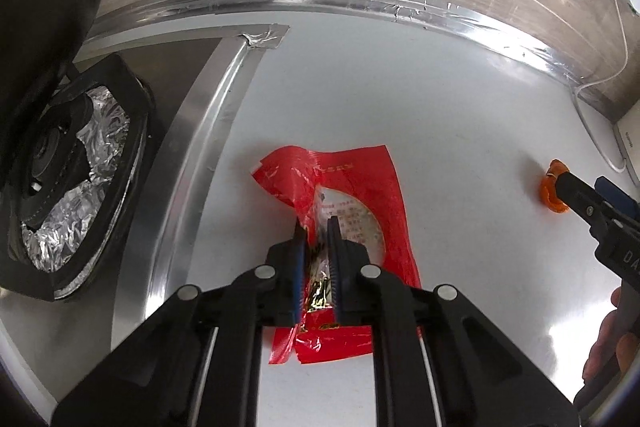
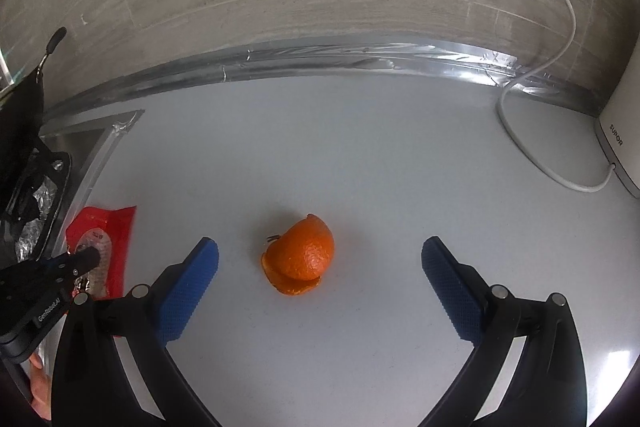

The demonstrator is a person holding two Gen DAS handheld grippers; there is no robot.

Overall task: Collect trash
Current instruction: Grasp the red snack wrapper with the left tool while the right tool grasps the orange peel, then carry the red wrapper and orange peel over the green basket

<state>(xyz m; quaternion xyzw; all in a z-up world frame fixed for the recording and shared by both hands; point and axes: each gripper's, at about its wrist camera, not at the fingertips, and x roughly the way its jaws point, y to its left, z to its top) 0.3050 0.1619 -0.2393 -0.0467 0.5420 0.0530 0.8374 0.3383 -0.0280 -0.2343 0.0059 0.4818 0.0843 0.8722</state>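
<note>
So the left claw [image 1: 316, 227] is clamped down on the red wrapper [image 1: 360, 195], pinching a bunched-up fold near the middle of it while the rest lies flat on the white counter [image 1: 460, 127], just beside the stove [image 1: 72, 163] with its foil-lined burner. That wrapper looks like thin, crinkly plastic film: basically weightless, floppy, a bit slick, so grabbing a gathered ridge like this seems smarter than chasing a flat edge. My guess is it'll just dangle and flutter once lifted, nothing to break. Over on the other side, the right claw [image 2: 320, 259] is spread wide with the orange peel [image 2: 299, 259] sitting on the counter between its blue pads [image 2: 188, 291], not touching either one. The peel looks domed, like a hollow cap resting on a flatter piece, though I can't really tell from here if it's one piece or two. It should be light and a little springy, grippy on the outside, and squeezing across the dome's sides seems the way to go. A white cable [image 2: 532, 163] and an appliance [image 2: 624, 131] sit well off to the right.
</note>
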